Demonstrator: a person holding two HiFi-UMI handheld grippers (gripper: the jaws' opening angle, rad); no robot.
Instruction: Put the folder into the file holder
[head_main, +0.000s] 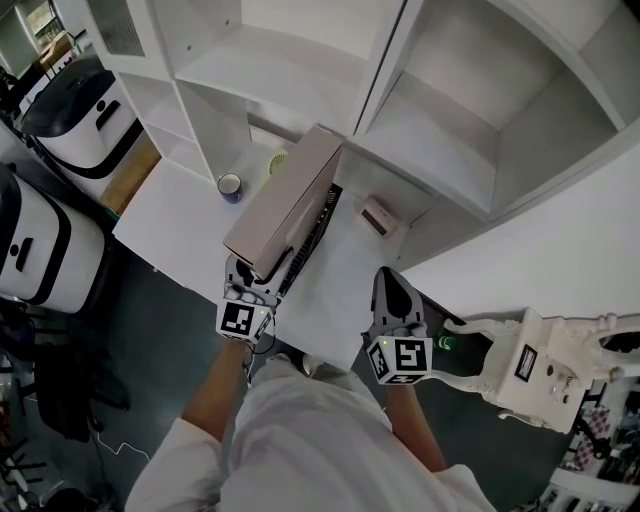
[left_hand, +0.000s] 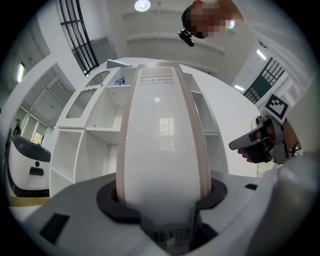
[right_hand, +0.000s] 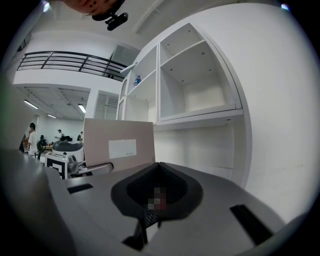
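Overhead, two level views; folder (head_main: 283, 200) shared

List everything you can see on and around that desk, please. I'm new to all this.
file box: one, beige-pink, tilted above the table, held at its near end
file holder: one, black mesh, on the table under the file box
mug: one, blue, on the table left of the file box
small box: one, pale pink, on the table near the shelves
table: one, white, centre
shelf unit: one, white, behind the table
machines: two, white and black, on the floor at left
left tool: one, grey, clamped on the file box
right tool: one, grey, jaws together, holding nothing
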